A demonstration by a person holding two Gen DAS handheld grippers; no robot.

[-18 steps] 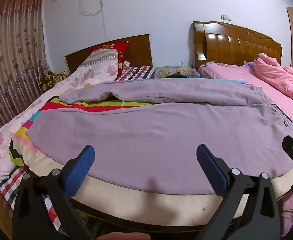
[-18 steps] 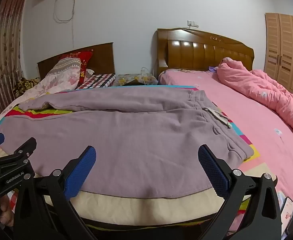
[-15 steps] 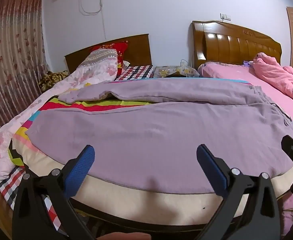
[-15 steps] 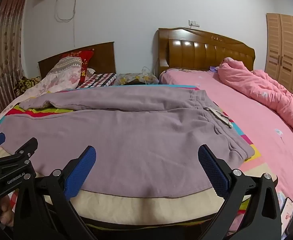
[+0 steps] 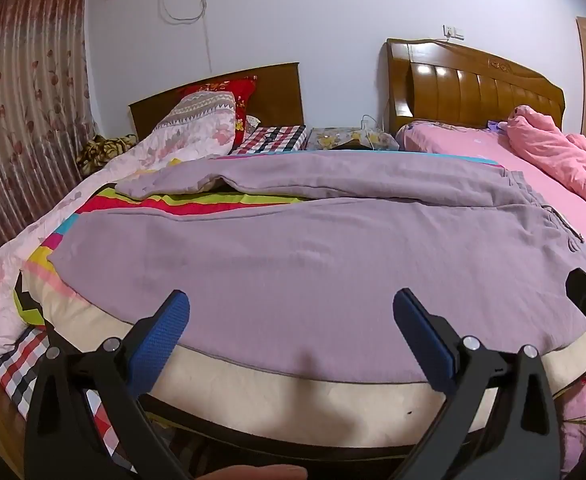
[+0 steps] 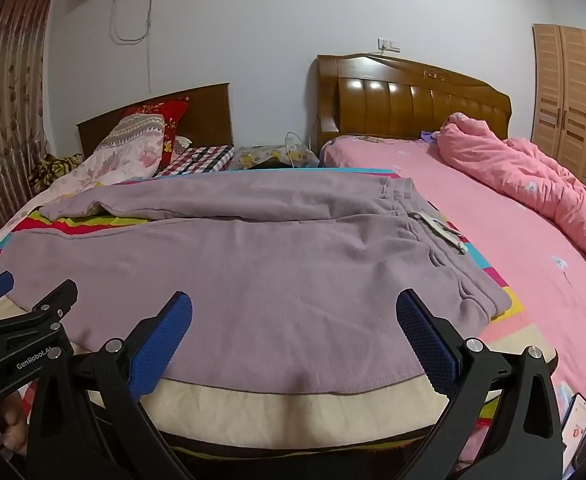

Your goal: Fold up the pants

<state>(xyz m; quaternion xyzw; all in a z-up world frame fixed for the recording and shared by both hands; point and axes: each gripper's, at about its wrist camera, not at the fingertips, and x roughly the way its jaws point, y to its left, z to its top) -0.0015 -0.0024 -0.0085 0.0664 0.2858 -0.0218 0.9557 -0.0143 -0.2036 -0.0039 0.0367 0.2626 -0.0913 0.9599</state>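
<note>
Soft mauve fleece pants (image 5: 313,264) spread flat, ribbed waistband (image 6: 433,236), striped blanket (image 5: 197,204)

Striped bed (image 5: 221,200) under spread mauve pants (image 5: 313,264), floral quilt (image 5: 181,140) left.

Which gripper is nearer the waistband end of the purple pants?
Right. The right gripper hovers open over the near edge close to the waistband; the left gripper, also open, sits farther along toward the leg cuffs.
</note>
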